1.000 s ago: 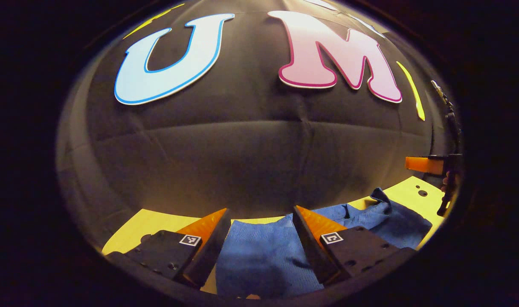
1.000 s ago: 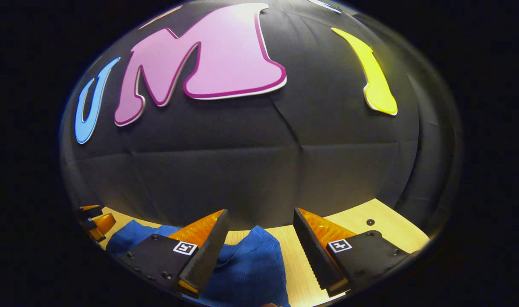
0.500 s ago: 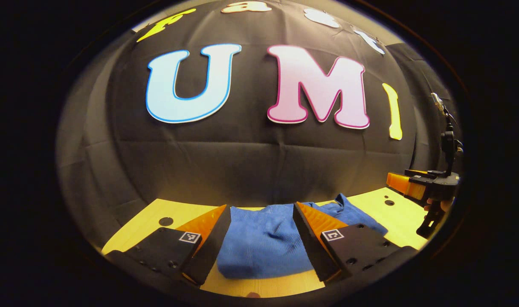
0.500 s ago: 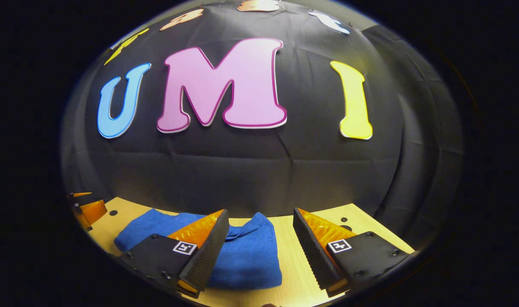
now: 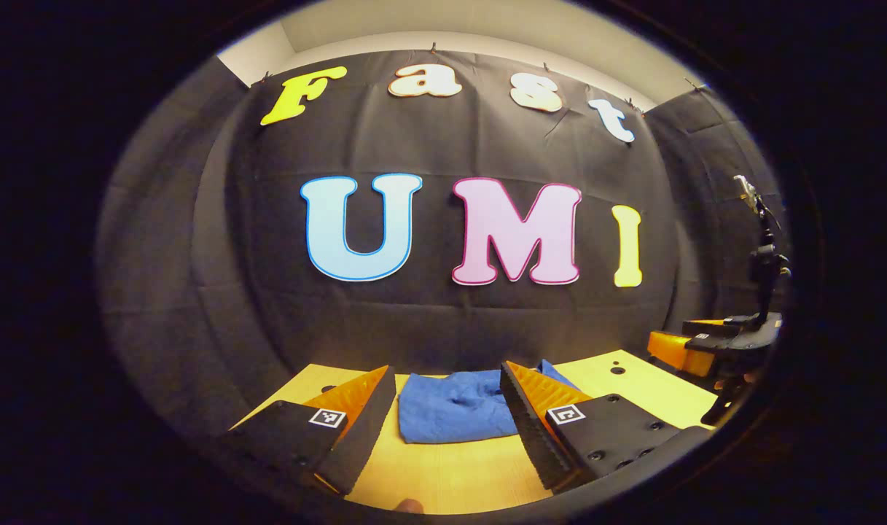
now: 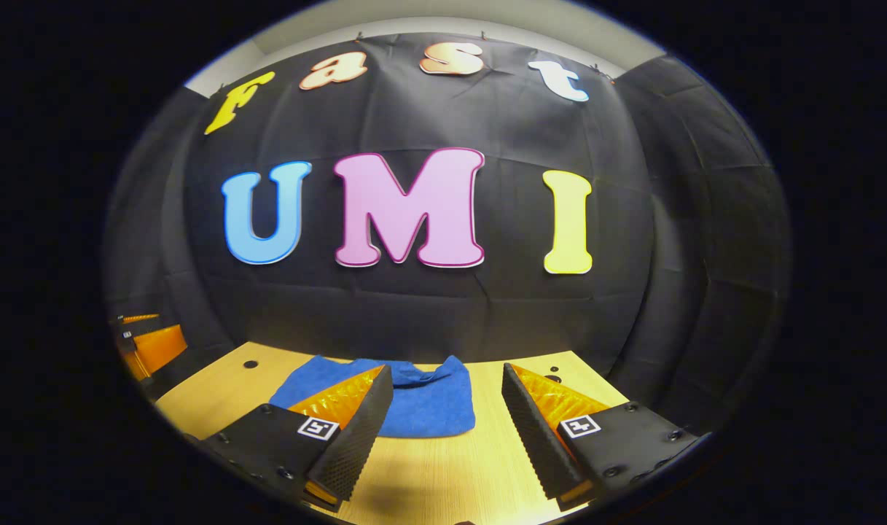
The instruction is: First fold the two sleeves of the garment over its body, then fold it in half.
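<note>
Ahead, at 12 o'clock of the released left gripper (image 5: 447, 415), the folded garment (image 5: 454, 412) is laid flat on the surface (image 5: 443, 474) (right gripper (image 6: 447, 419) likewise released, well clear).

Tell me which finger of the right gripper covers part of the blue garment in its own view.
The finger on the view's left covers the blue garment's corner; the other finger has bare table between it and the cloth.

Staged recording booth, not a home. Black cloth wall (image 6: 414, 321) drapes the back and both sides beneath a pale ceiling (image 5: 472, 22). Light wooden tabletop (image 6: 443, 467) carries drilled mounting holes (image 6: 251, 364).
</note>
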A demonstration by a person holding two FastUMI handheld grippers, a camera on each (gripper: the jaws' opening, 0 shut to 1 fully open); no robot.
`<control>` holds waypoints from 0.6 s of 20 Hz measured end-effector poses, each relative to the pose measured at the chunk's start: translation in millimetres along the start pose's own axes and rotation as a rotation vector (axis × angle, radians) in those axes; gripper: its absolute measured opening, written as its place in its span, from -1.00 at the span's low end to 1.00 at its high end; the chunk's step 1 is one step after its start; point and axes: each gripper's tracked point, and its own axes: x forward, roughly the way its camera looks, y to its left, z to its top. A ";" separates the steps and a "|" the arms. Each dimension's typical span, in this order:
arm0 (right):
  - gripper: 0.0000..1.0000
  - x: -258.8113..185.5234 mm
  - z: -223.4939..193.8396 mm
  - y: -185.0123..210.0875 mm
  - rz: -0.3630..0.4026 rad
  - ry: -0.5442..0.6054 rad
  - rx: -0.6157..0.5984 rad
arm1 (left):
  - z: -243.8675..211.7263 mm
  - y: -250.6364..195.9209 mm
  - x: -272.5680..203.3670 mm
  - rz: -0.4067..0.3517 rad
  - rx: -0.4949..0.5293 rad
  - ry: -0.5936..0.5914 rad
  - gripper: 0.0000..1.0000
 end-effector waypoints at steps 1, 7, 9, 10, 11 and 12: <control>0.89 -19.9 -0.6 5.5 0.015 0.016 0.003 | 5.3 -13.8 -21.8 -0.039 -0.029 -0.022 0.63; 0.88 -120.1 25.4 28.8 0.040 -0.093 -0.028 | -9.3 -19.6 -121.6 -0.014 -0.066 -0.029 0.60; 0.80 -138.4 38.9 27.1 0.037 -0.144 -0.093 | 2.4 -26.7 -138.2 -0.022 -0.027 -0.070 0.60; 0.89 -143.7 41.3 27.2 0.040 -0.155 -0.114 | 10.5 -29.3 -142.7 -0.028 -0.015 -0.095 0.61; 0.80 -146.9 40.9 25.1 0.035 -0.160 -0.118 | 17.7 -31.9 -145.6 -0.032 -0.004 -0.118 0.61; 0.82 -148.8 40.5 24.2 0.033 -0.161 -0.103 | 22.8 -33.3 -148.3 -0.038 0.008 -0.138 0.60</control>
